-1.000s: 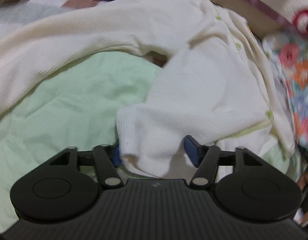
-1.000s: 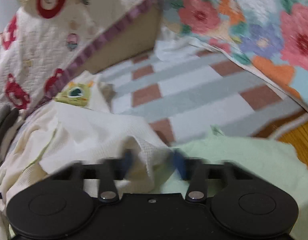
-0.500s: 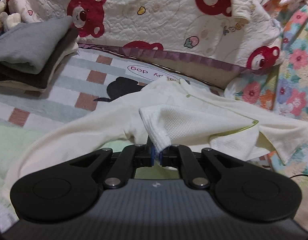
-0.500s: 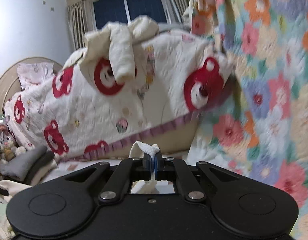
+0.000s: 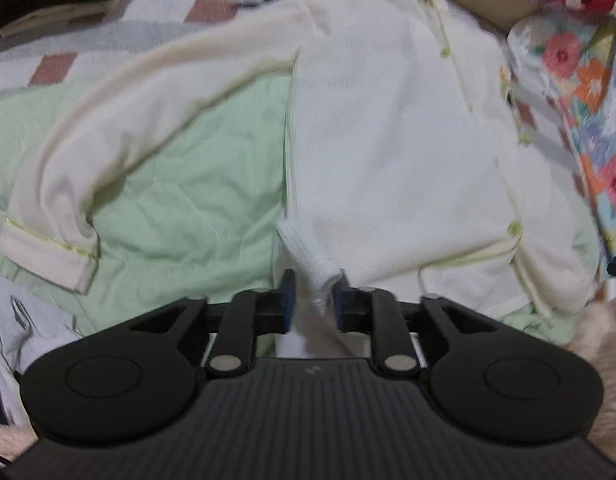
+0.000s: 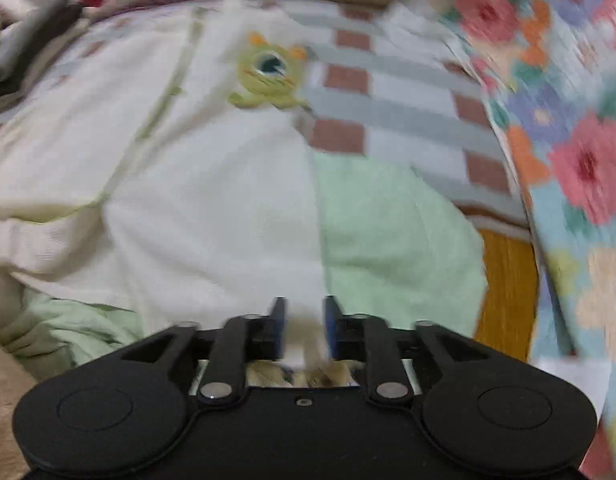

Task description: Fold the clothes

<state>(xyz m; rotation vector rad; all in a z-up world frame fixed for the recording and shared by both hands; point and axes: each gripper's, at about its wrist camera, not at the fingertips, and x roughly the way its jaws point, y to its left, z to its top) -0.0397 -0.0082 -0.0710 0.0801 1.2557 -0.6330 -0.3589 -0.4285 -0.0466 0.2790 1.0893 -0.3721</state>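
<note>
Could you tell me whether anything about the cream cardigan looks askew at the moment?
Yes: the cream cardigan lies spread over the green blanket, but its long sleeve trails out sideways, unfolded, cuff turned up. Both grippers' jaws are opening, with a bunched hem corner between the left gripper pads.

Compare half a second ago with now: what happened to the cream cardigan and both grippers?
Both the left gripper and right gripper are opening, releasing the hem they held pinched; the cream cardigan now lies spread out flat. The green blanket stays underneath.
</note>
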